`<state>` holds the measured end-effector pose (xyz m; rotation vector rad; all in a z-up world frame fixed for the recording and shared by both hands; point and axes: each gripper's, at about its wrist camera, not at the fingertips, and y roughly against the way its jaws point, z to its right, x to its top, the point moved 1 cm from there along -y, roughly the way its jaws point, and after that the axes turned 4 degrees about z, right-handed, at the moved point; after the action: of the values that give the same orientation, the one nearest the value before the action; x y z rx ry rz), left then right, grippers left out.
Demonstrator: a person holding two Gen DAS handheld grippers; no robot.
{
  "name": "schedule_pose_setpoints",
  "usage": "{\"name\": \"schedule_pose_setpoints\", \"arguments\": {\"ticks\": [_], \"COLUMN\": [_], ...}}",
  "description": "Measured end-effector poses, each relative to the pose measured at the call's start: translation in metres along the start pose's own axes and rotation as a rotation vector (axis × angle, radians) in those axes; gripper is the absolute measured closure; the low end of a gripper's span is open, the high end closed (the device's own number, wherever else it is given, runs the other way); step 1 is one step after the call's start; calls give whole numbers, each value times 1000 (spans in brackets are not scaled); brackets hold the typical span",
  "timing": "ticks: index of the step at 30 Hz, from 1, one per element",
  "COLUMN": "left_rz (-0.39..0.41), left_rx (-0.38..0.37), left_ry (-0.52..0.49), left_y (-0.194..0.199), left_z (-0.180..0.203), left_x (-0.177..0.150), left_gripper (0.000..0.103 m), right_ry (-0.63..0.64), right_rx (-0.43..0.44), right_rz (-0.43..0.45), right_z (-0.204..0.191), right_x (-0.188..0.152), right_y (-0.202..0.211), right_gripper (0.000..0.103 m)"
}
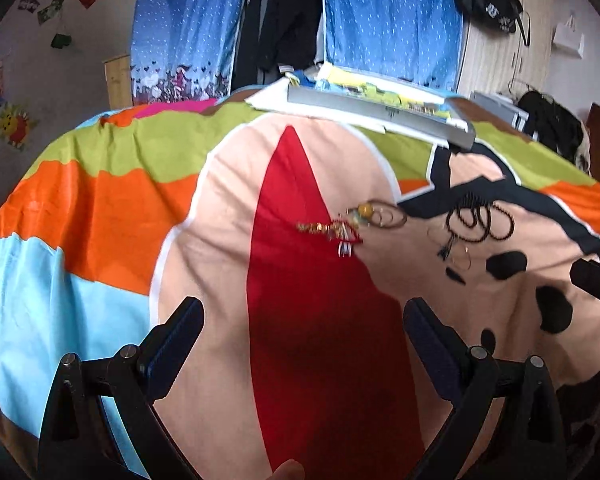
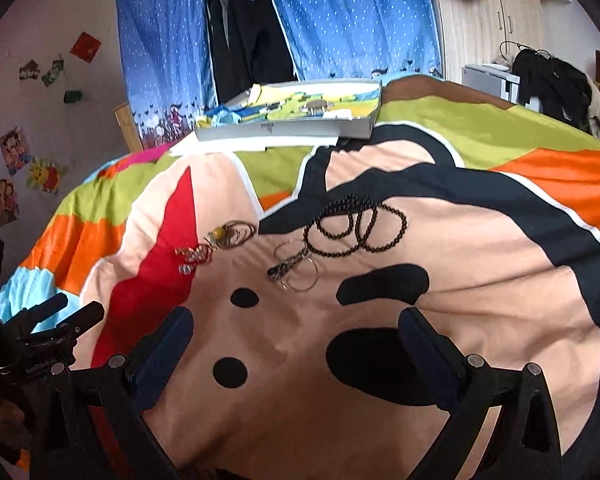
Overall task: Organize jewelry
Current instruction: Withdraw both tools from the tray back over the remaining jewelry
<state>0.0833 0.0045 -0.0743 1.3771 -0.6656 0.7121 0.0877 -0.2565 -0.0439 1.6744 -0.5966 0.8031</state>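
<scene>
Jewelry lies on a colourful bedspread [image 1: 100, 200] [image 2: 480, 272]. A black bead necklace [image 1: 482, 220] [image 2: 356, 228] is coiled in loops. Thin silver hoop earrings [image 2: 300, 266] [image 1: 462, 258] rest just in front of it. To their left sit brown bangles with a yellow bead [image 1: 380, 212] [image 2: 230, 234] and a gold and red trinket [image 1: 328, 230] [image 2: 192, 256]. A flat grey box [image 1: 380, 114] [image 2: 296, 116] lies at the far side of the bed. My left gripper [image 1: 302, 320] and right gripper [image 2: 296, 328] both stand open and empty, short of the jewelry.
Blue dotted curtains [image 1: 392, 20] [image 2: 348, 20] hang behind the bed, with dark clothes between them. Dark clothing [image 1: 552, 124] [image 2: 552, 80] is piled at the right. The left gripper's body [image 2: 40, 340] shows at the left edge of the right wrist view.
</scene>
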Motion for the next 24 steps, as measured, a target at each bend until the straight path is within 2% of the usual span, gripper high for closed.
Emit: {"name": "schedule_pose_setpoints", "arguments": {"ticks": [11, 17, 24], "left_rz": [-91, -130, -141], "left_rx": [-3, -57, -104], "left_ry": [-18, -69, -56], "left_y": [-24, -47, -83], "left_z": [-5, -2, 2], "left_x": [0, 14, 36], "left_gripper": [5, 5, 5], "right_ry": [-19, -36, -13], "right_rx": [42, 97, 109], "right_rz": [-131, -138, -127], "right_z": [5, 13, 24], "right_x": [-6, 1, 13], "right_y": [-42, -63, -95], "right_gripper": [0, 0, 0]}}
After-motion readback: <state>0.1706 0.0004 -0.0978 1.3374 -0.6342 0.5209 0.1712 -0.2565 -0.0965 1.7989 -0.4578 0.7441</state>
